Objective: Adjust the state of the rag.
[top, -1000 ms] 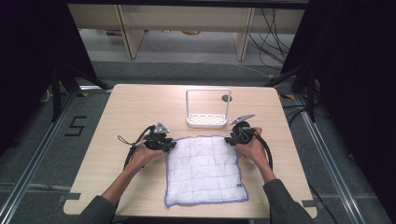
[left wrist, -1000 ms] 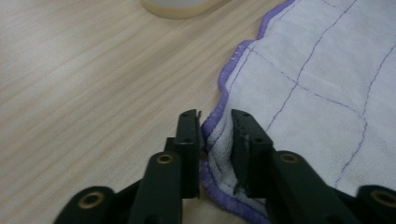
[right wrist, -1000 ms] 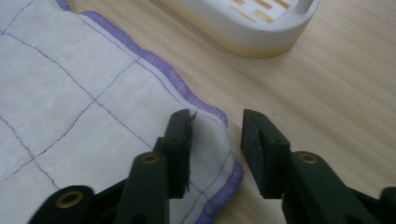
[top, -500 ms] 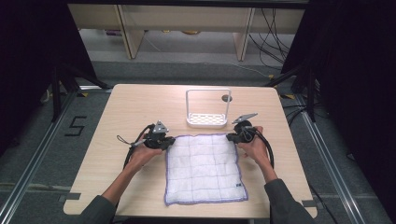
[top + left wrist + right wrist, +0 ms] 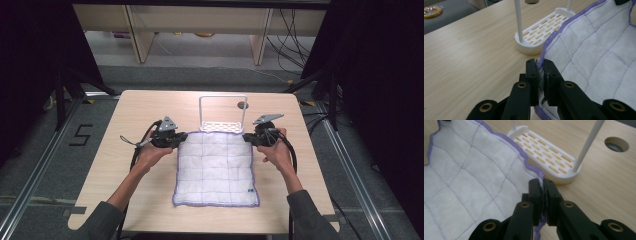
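A white quilted cloth (image 5: 216,167) with a purple hem lies spread on the wooden table (image 5: 140,107). My left gripper (image 5: 182,136) is shut on its far left corner, the hem pinched between the jaws (image 5: 541,72). My right gripper (image 5: 246,137) is shut on the far right corner (image 5: 541,188). Both far corners are lifted a little off the table, and the cloth (image 5: 596,50) sags between them. Just beyond the cloth's far edge stands a white rack (image 5: 223,116) with a slotted base (image 5: 544,152) and thin upright posts.
A round hole (image 5: 242,105) is cut in the table beside the rack. A person's hands and forearms (image 5: 132,175) reach in from the near edge. Beyond the table stand shelving legs and cables on the floor (image 5: 280,30).
Both grippers have moved slightly away from the person toward the rack, carrying the cloth's far corners with them. The cloth's far edge now reaches the rack's base.
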A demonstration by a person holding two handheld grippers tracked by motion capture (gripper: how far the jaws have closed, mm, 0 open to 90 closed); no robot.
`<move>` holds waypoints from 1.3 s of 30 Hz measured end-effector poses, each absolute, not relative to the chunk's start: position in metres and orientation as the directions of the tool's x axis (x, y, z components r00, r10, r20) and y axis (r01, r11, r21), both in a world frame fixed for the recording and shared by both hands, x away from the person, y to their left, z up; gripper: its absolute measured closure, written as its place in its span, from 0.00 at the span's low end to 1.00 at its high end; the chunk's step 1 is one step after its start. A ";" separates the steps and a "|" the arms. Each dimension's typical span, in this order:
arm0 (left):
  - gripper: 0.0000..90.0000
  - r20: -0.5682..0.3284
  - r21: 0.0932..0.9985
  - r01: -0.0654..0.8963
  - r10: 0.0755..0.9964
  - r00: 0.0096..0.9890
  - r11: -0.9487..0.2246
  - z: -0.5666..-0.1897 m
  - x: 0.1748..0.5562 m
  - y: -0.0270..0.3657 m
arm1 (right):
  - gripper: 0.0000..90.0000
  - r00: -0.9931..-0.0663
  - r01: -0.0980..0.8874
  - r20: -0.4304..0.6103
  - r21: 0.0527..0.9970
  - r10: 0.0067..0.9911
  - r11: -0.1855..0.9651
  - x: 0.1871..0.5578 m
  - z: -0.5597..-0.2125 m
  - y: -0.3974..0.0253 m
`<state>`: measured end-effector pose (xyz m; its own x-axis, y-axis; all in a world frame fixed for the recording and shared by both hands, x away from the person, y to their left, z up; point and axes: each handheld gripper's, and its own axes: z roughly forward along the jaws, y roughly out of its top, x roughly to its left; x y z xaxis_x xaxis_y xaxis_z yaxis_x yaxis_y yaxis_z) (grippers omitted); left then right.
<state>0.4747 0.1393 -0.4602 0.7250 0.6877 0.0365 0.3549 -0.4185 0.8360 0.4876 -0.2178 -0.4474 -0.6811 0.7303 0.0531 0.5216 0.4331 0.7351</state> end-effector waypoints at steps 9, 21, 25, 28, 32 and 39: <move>0.93 0.089 0.859 0.262 0.633 0.769 -0.439 -0.447 0.420 0.149 | 0.95 -0.771 0.397 -0.009 0.774 0.636 0.493 0.435 -0.420 -0.222; 0.92 0.104 0.845 0.230 0.571 0.814 -0.482 -0.469 0.356 0.159 | 0.95 -0.814 0.365 -0.027 0.753 0.580 0.547 0.374 -0.438 -0.230; 0.92 0.134 0.819 0.216 0.542 0.830 -0.532 -0.481 0.339 0.157 | 0.95 -0.813 0.382 -0.011 0.744 0.582 0.548 0.361 -0.450 -0.231; 0.91 0.136 0.803 0.215 0.522 0.842 -0.556 -0.486 0.333 0.156 | 0.95 -0.820 0.371 -0.026 0.737 0.571 0.566 0.357 -0.456 -0.232; 0.90 0.125 0.797 0.219 0.510 0.851 -0.562 -0.494 0.327 0.154 | 0.95 -0.820 0.387 -0.015 0.723 0.572 0.573 0.352 -0.464 -0.232; 0.88 0.120 0.774 0.230 0.493 0.862 -0.590 -0.504 0.321 0.154 | 0.93 -0.826 0.404 0.003 0.700 0.563 0.589 0.339 -0.476 -0.233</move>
